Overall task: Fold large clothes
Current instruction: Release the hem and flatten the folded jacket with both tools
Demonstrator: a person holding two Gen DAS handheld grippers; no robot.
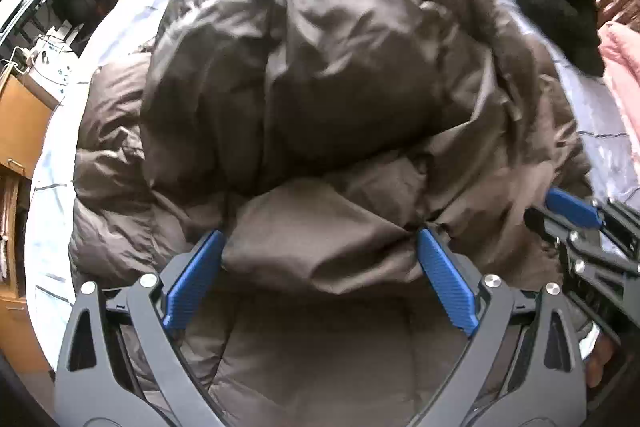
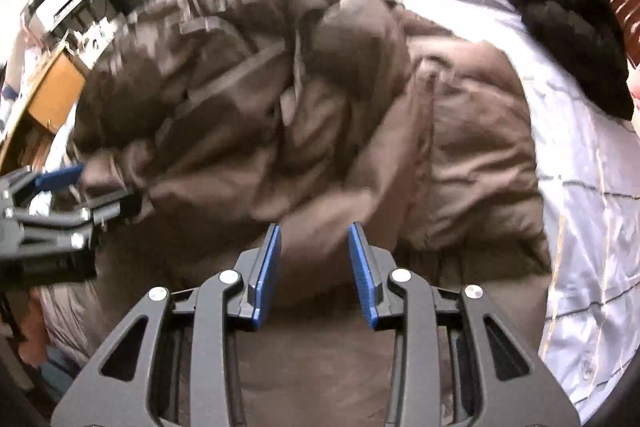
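A big brown puffy jacket (image 1: 320, 67) (image 2: 280, 87) lies crumpled across the bed. In the left wrist view my left gripper (image 1: 320, 237) stands wide, its blue pads pressed on a thick fold of the jacket's near edge, with creases running to the right pad. In the right wrist view my right gripper (image 2: 315, 229) is narrower and is shut on a bulge of the same jacket, which is blurred. Each gripper shows in the other's view, the right gripper (image 1: 576, 211) at the right edge and the left gripper (image 2: 80, 191) at the left edge.
The bed has a pale blue-white sheet (image 2: 580, 207) (image 1: 600, 115). A black garment (image 1: 556, 7) (image 2: 572, 35) lies at its far right by a wooden headboard. Pink bedding (image 1: 624, 67) lies beyond. A wooden cabinet (image 1: 20, 115) (image 2: 56, 95) and a cluttered desk stand left.
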